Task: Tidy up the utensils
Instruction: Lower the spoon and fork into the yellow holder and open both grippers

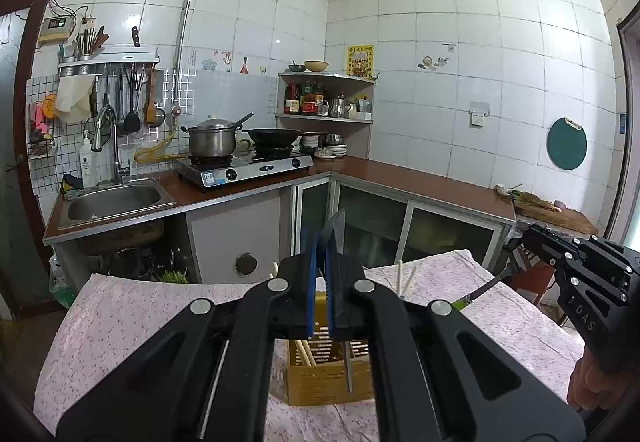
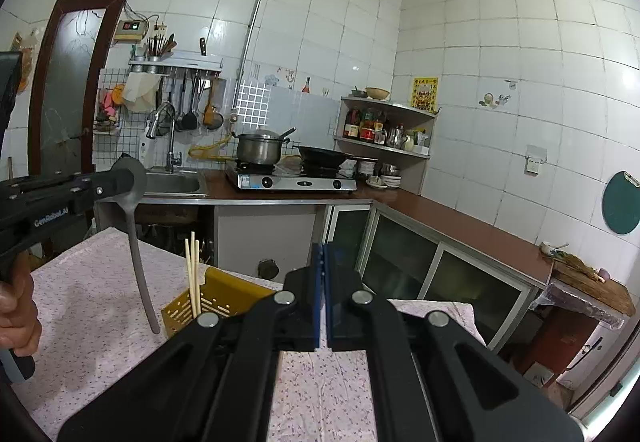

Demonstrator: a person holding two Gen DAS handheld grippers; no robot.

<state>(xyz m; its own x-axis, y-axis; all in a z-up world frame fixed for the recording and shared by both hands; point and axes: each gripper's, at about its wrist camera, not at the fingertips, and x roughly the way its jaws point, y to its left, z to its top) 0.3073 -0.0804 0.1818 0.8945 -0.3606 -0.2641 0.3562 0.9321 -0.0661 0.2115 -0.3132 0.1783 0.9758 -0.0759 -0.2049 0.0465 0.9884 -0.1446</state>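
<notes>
- Left gripper [image 1: 320, 282] is clamping a metal spoon [image 2: 136, 242] by its bowl end, jaws closed tight on it; the handle is hanging down, slightly bowed.
- In the right wrist view the spoon's handle tip is hovering just left of the yellow slotted utensil holder [image 2: 208, 302], not yet inside it.
- In the left wrist view the handle is showing below the jaws, in front of the holder's wall [image 1: 320, 382]; whether it is over the opening, I cannot tell.
- Holder is standing on the floral-cloth surface [image 2: 100, 322], with wooden chopsticks [image 2: 193, 274] already upright in it.
- Right gripper [image 2: 323, 274] is closed, blue pads nearly touching, nothing held; it is idling beside the holder.
- Step in hand, by my reading: dropping the spoon into the holder.
- Doing it well: carrying the handle tip over the rim first, keeping the spoon near vertical, lowering until the tip is well inside before releasing.
- Risk: the light holder may be tipping if the handle catches its wall; chopsticks may be getting knocked.
</notes>
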